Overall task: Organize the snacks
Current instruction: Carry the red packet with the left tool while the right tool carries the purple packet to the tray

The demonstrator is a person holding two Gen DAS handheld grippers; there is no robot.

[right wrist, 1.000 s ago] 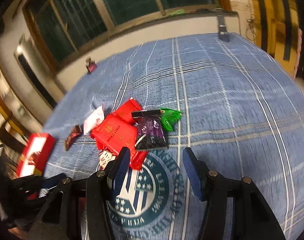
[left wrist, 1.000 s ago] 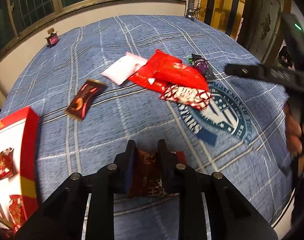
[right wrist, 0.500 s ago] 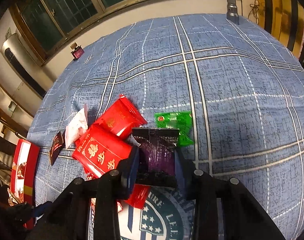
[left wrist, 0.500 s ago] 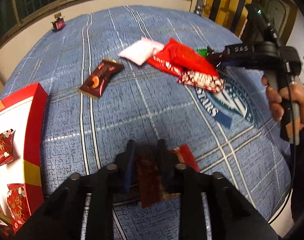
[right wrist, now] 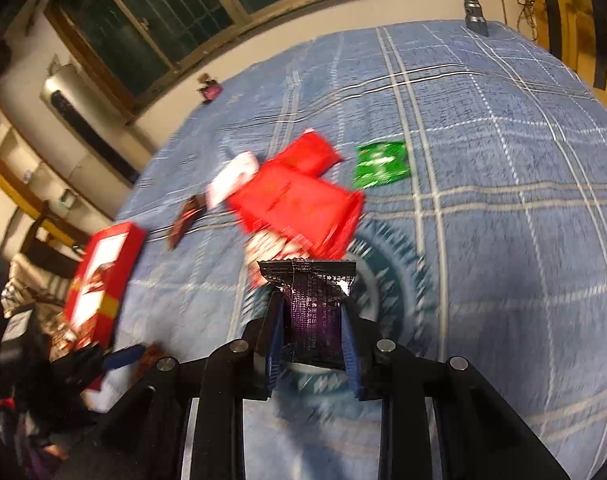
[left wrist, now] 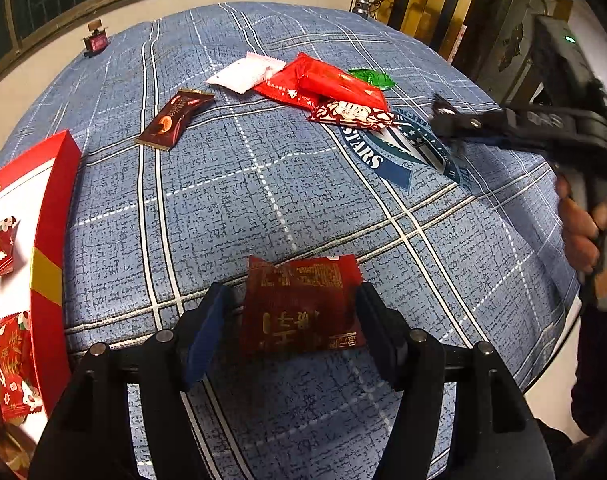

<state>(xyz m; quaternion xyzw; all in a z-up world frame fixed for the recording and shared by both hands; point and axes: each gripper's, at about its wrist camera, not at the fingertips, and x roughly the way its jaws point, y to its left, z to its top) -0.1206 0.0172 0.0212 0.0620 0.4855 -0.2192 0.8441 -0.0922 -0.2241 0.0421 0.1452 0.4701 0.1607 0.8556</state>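
My left gripper [left wrist: 293, 320] is open; a dark red snack packet [left wrist: 301, 306] lies flat on the blue cloth between its spread fingers, apart from both. My right gripper [right wrist: 312, 320] is shut on a purple snack packet [right wrist: 313, 312] and holds it above the cloth. It shows at the right of the left wrist view [left wrist: 459, 124]. A pile of bright red packets [left wrist: 331, 84], a white packet [left wrist: 245, 74], a brown packet [left wrist: 175, 118] and a green packet [right wrist: 379, 164] lie farther back. A red and white box [left wrist: 43, 216] with snacks inside stands at the left.
The blue checked cloth [left wrist: 263, 184] with a round "STARS" emblem covers the table. A small pink object [left wrist: 95, 42] sits at the far edge near the windows. A grey metal object [right wrist: 475, 20] stands at the far right corner.
My left gripper has opened and let go of the dark red packet, which now lies flat. My right gripper closed on the purple packet and lifted it away from the pile.
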